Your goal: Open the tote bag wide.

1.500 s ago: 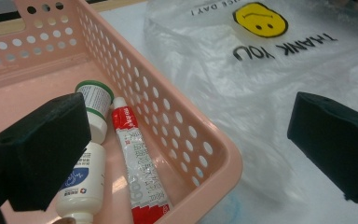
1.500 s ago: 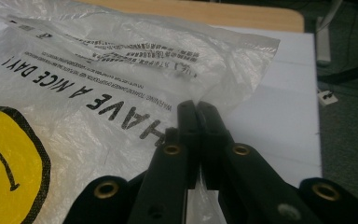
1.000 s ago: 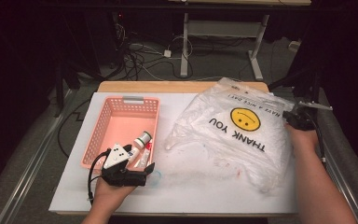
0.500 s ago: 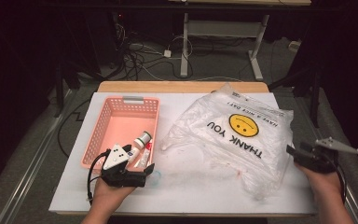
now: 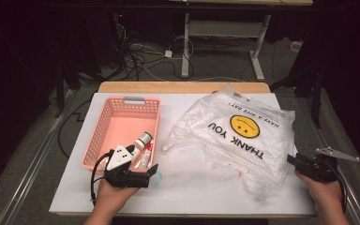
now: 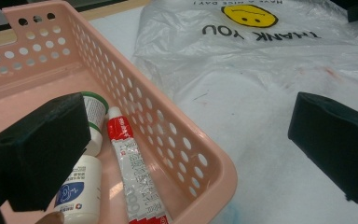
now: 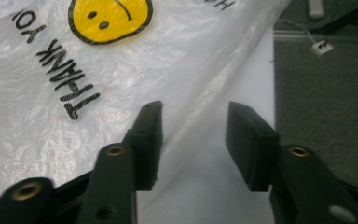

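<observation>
A clear plastic bag [image 5: 234,136] printed with a yellow smiley and "THANK YOU" lies spread on the white table cover. My right gripper [image 5: 294,160] sits at its near right edge. In the right gripper view the gripper [image 7: 193,135] is open; its jaws have just been closing, and the bag's edge [image 7: 177,70] lies under the gap, unpinched. My left gripper [image 5: 143,161] rests wide open at the near right corner of the pink basket [image 5: 104,136]. In the left gripper view, one jaw of the gripper [image 6: 186,135] hangs over the basket [image 6: 200,158], the other over the table. Inside lie a white bottle [image 6: 81,186] and a red-and-white tube [image 6: 133,172].
The white cover [image 5: 192,187] is bare between the basket and the bag. The table's right edge runs just beside my right gripper, with grey floor [image 7: 326,93] beyond it. Cables and desk legs [image 5: 185,42] stand behind the table.
My right hand came from the bag's far right corner toward me to the near right edge. The bag's right side has settled flatter. The left hand has not moved.
</observation>
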